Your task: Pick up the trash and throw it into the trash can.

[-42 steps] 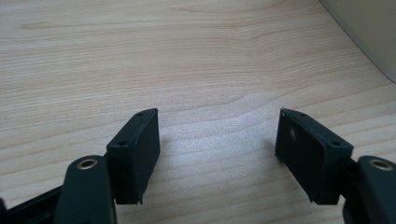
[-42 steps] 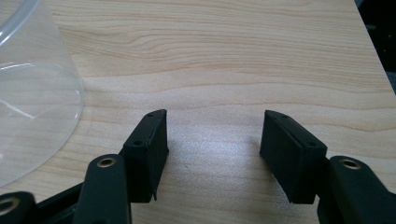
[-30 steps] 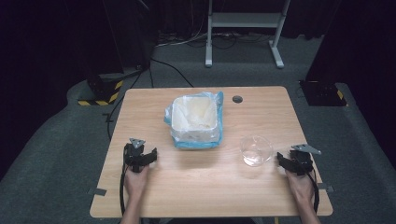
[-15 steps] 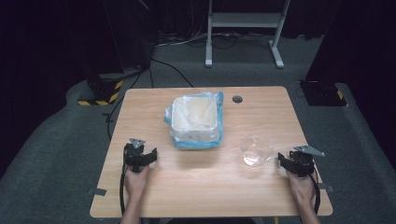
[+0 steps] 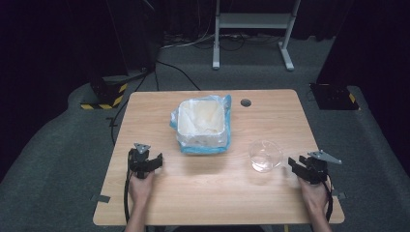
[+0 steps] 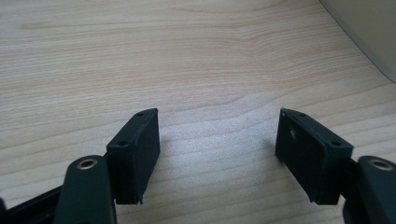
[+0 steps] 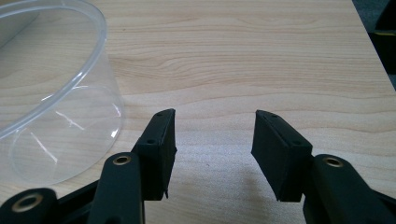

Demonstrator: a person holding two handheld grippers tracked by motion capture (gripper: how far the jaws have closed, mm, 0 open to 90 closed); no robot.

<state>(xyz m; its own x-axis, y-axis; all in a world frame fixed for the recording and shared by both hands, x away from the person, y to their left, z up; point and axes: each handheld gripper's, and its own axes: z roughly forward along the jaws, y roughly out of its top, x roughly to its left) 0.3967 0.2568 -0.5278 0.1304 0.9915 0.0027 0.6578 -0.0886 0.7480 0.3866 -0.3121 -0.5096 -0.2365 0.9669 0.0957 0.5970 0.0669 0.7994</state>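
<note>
Both claws gaping, empty: left claw (image 5: pixel 146 160) well left of bowl (image 5: pixel 265 155), right claw (image 5: pixel 304 165) just right of it, bin (image 5: pixel 202 124) behind-left on bench (image 5: pixel 203 193)

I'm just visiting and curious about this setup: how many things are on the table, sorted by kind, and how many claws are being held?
Clear plastic cups: 1, clear plastic cup
Bag-lined white tubs: 1, bag-lined tub
Hand-held claws: 2, left claw and right claw, both open and empty
Total: 4
</note>
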